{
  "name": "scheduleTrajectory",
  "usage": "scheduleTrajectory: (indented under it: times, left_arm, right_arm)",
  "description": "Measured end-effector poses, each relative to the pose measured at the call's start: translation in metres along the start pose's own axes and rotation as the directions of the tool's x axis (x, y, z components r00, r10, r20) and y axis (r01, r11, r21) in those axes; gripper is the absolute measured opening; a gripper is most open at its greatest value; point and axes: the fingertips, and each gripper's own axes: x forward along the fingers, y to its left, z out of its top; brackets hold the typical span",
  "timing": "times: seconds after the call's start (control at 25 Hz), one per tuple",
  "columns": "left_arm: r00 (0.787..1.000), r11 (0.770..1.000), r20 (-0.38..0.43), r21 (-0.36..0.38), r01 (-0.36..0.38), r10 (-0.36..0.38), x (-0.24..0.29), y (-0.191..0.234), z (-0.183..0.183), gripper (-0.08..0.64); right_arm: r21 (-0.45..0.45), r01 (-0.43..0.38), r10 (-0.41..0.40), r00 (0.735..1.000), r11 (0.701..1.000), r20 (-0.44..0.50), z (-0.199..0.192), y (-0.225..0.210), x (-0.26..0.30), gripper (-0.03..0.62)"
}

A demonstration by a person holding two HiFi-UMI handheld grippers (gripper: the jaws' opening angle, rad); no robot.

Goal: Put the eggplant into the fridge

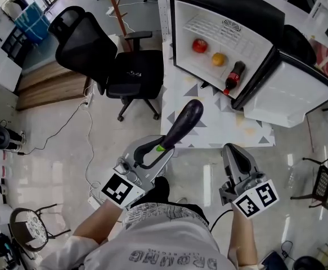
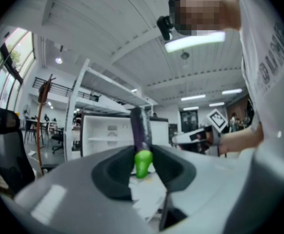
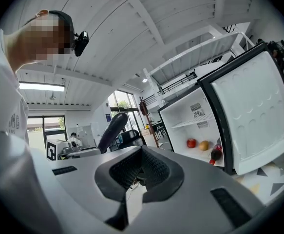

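Observation:
A dark purple eggplant (image 1: 183,125) with a green stem end sticks up and forward from my left gripper (image 1: 161,147), which is shut on that stem end. In the left gripper view the green stem (image 2: 142,163) is pinched between the black pads and the eggplant (image 2: 141,126) rises above it. The small black fridge (image 1: 231,10) stands ahead with its door (image 1: 290,91) swung open to the right. My right gripper (image 1: 235,151) is level beside the left one, shut with nothing in it. In the right gripper view the fridge's interior (image 3: 193,126) lies ahead and the eggplant (image 3: 112,129) shows at left.
Inside the fridge are a red fruit (image 1: 200,45), an orange fruit (image 1: 218,59) and a dark bottle (image 1: 234,76). The fridge sits on a patterned mat (image 1: 209,122). A black office chair (image 1: 124,66) stands to its left; cables trail across the floor.

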Motion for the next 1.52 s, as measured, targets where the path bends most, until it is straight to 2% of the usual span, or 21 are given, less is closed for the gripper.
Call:
scheduleTrajectory:
  times: [0.36,0.92,1.2,1.52]
  left_arm:
    - [0.999,0.999,-0.006,-0.001,0.050,-0.050,0.031,0.049,-0.006,0.118]
    - [0.992,0.992,0.003,-0.013,0.125,-0.125,0.056,0.132,-0.001,0.118]
    - [0.985,0.985,0.016,0.003,0.173,-0.173,0.068,0.162,0.008,0.118]
    - [0.981,0.981,0.021,0.005,0.192,-0.192,0.081,0.184,0.004,0.118]
  right_arm:
    - [0.011,0.032,-0.032,0.999,0.999,0.000,0.005,-0.021,0.052,0.003]
    - [0.007,0.102,-0.102,0.995,0.995,0.010,0.021,-0.029,0.131,0.003]
    - [0.001,0.147,-0.147,0.989,0.989,0.032,0.033,-0.030,0.157,0.003]
    - [-0.006,0.172,-0.171,0.985,0.985,0.034,0.037,-0.036,0.176,0.003]
